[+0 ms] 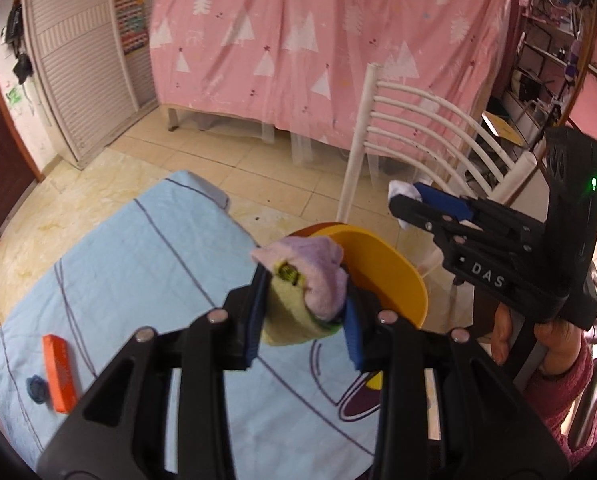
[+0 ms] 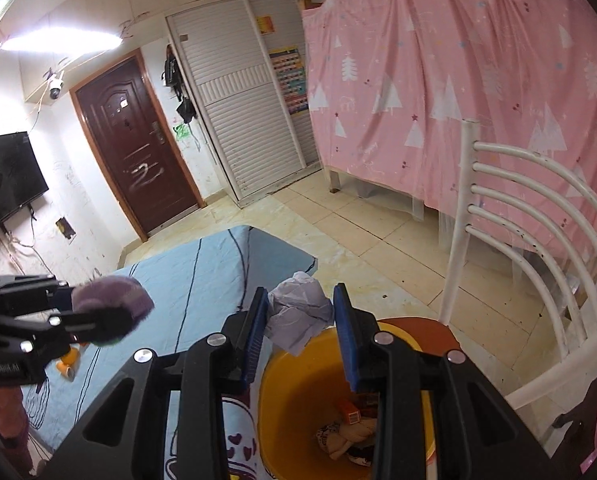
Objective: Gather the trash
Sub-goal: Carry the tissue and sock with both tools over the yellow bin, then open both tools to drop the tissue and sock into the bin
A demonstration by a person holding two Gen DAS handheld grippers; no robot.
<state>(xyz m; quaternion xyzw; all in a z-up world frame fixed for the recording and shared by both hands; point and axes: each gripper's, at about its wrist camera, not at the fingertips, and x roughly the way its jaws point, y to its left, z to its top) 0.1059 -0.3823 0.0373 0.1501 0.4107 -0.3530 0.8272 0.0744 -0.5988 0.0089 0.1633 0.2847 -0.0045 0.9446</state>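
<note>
My left gripper (image 1: 304,312) is shut on a crumpled wad of pink and yellow-green cloth (image 1: 310,280), held just in front of the yellow bin (image 1: 390,272). The right gripper (image 2: 300,320) is shut on a crumpled white paper (image 2: 298,312) above the near rim of the same yellow bin (image 2: 298,392), which holds several scraps. In the left wrist view the right gripper (image 1: 408,200) shows at the right with the white paper (image 1: 402,190) at its tips. In the right wrist view the left gripper (image 2: 94,312) shows at the left with its purple-looking wad (image 2: 114,296).
A light blue cloth covers the table (image 1: 138,272); an orange box (image 1: 60,372) and a dark blue cap (image 1: 38,388) lie on it at the left. A yellow item (image 2: 68,362) lies on the cloth. A white slatted chair (image 1: 430,124) stands behind the bin.
</note>
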